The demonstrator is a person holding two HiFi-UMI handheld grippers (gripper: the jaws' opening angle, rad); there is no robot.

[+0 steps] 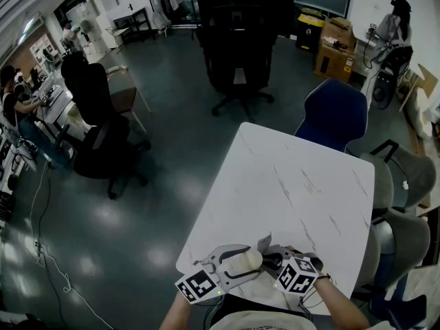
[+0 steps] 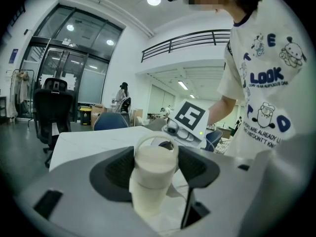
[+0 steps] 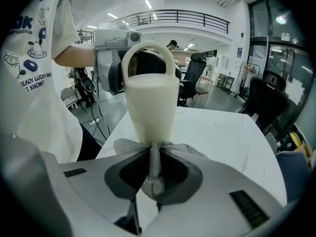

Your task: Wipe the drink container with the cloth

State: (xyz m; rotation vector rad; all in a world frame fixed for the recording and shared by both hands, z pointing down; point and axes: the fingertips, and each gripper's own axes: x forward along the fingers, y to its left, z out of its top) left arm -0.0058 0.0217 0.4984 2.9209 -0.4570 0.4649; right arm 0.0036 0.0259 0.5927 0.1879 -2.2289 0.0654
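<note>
Left tool (image 2: 156, 168): jaws clamped on the drink container's body, just under its lid.
Drink container (image 3: 150, 100): at the near edge of the bench, between the two tools. It is a cream, smooth cup that tapers to a narrow base, with a matching lid and a loop handle on top.
Handling: likely stiff, light plastic and probably slippery. A hold high on the body below the lid looks soundest, and firm, since wiping will push on it.
Cloth (image 3: 153, 169): grey mesh, soft and bunched into a twist, its spread end touching the container's base.
Right tool (image 3: 156, 177): jaws pinched on the cloth.
Bench (image 1: 289, 184): white, faintly veined.
</note>
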